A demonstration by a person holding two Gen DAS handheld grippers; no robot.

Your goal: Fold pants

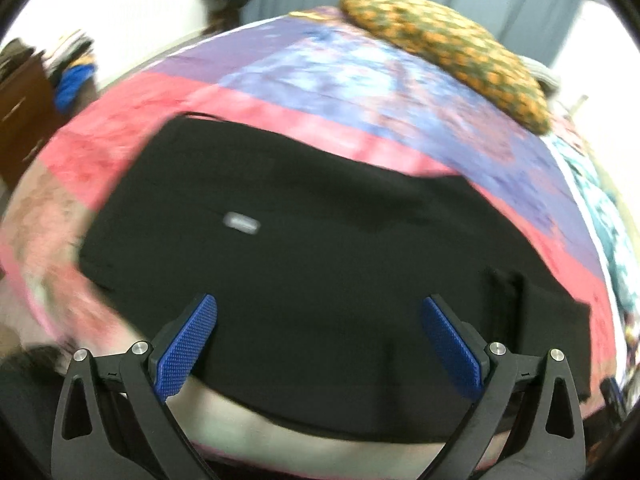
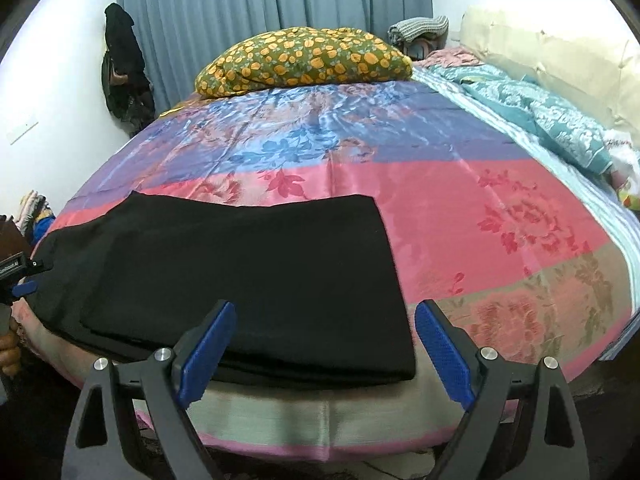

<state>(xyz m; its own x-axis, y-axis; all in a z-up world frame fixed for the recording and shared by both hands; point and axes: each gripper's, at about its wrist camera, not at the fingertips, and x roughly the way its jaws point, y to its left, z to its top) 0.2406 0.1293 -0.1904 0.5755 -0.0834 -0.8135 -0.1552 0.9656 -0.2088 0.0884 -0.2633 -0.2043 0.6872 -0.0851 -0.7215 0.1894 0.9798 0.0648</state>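
Note:
Black pants (image 2: pixel 248 272) lie folded in flat layers on the near part of a bed, close to its front edge. In the left wrist view the pants (image 1: pixel 312 248) fill the middle, blurred, with a small grey label showing. My left gripper (image 1: pixel 320 308) stands open above the cloth, nothing between its blue pads. My right gripper (image 2: pixel 325 312) is open too, over the pants' near right corner, pads apart and not pressing on the fabric. The left gripper's body (image 2: pixel 16 276) and the hand holding it peek in at the far left of the right wrist view.
The bed carries a pink, blue and purple floral cover (image 2: pixel 480 208). A yellow-flowered pillow (image 2: pixel 304 60) lies at the far end, a teal blanket (image 2: pixel 540 108) along the right side. Grey curtains (image 2: pixel 280 8) hang behind. A brown dresser (image 1: pixel 20 112) stands at the left.

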